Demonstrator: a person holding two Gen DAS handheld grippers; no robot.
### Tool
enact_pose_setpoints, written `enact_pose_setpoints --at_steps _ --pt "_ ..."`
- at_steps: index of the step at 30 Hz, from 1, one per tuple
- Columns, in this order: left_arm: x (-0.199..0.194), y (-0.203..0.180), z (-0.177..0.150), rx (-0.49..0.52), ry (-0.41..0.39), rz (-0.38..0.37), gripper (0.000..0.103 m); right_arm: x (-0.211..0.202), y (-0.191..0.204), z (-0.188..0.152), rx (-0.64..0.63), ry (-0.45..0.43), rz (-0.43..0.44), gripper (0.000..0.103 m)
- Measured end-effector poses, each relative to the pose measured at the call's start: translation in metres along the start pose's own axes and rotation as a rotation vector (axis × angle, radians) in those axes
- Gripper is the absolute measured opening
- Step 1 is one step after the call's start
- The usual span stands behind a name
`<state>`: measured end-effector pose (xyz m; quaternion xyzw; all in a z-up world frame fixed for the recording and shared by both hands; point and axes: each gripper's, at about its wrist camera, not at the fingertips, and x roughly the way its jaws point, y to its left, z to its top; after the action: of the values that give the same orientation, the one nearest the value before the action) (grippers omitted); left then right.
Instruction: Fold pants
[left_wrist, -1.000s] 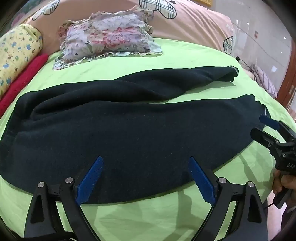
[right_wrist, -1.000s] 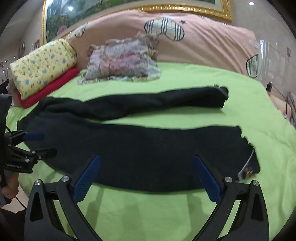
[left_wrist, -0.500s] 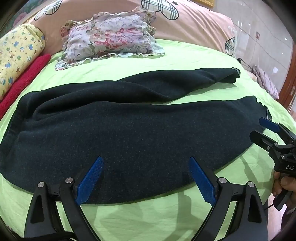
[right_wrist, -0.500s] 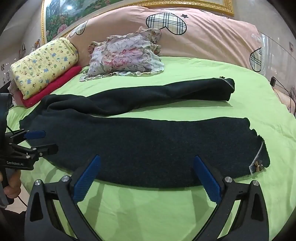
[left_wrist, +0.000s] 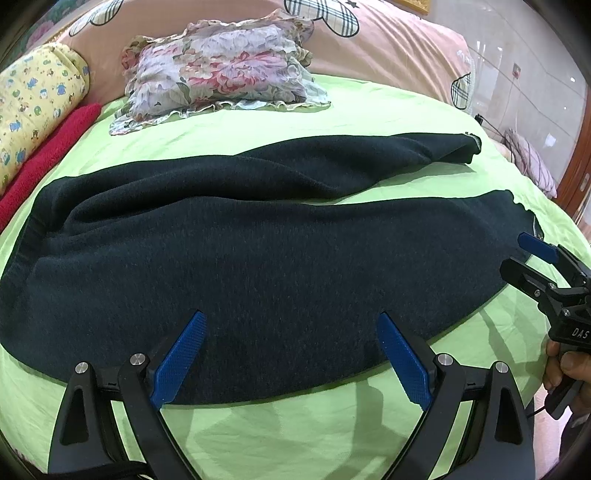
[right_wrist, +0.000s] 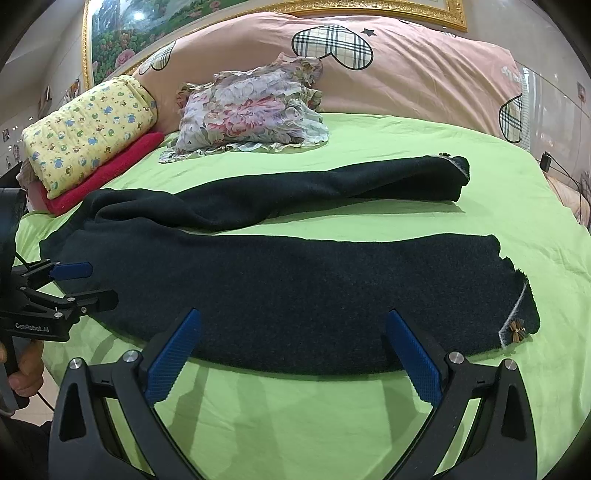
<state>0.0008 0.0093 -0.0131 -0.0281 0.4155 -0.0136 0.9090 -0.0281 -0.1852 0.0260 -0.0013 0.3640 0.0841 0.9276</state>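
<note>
Dark navy pants (left_wrist: 258, 266) lie spread on the green bed sheet (left_wrist: 295, 424), waist to the left, two legs running right; they also show in the right wrist view (right_wrist: 295, 288). The far leg (right_wrist: 332, 188) is rumpled, the near leg (right_wrist: 369, 288) lies flat with a small bow at its cuff (right_wrist: 517, 328). My left gripper (left_wrist: 291, 354) is open and empty over the near edge by the waist part. My right gripper (right_wrist: 293, 350) is open and empty over the near leg's front edge. Each gripper shows in the other's view, the right one (left_wrist: 528, 258) by the cuff, the left one (right_wrist: 81, 282) by the waist.
A floral cloth (right_wrist: 251, 110) lies at the back of the bed. A yellow patterned roll (right_wrist: 88, 129) rests on a red blanket (right_wrist: 110, 166) at the back left. A pink quilt with plaid hearts (right_wrist: 406, 62) runs along the head of the bed.
Both grippers have drawn slightly closer to the near edge of the pants, and the view has tilted down a little. Jaws stay open. The pants have not moved.
</note>
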Motion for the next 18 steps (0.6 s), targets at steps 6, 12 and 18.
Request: enact_pose_setpoints --at_steps 6,12,18 --pt "0.0014 0.0001 -0.0012 -0.002 0.004 -0.004 0.095 0.0003 -0.0011 -0.0002 0.001 -0.004 0.005 0.1" --pt "0.0019 0.0004 -0.0009 -0.003 0.006 -0.005 0.095 0.0013 -0.0018 0.0001 0.003 -0.002 0.003 0.1" --pt "0.0032 0.0002 -0.0017 -0.008 0.01 -0.012 0.095 0.0019 -0.0018 0.0004 0.004 -0.001 0.004 0.1"
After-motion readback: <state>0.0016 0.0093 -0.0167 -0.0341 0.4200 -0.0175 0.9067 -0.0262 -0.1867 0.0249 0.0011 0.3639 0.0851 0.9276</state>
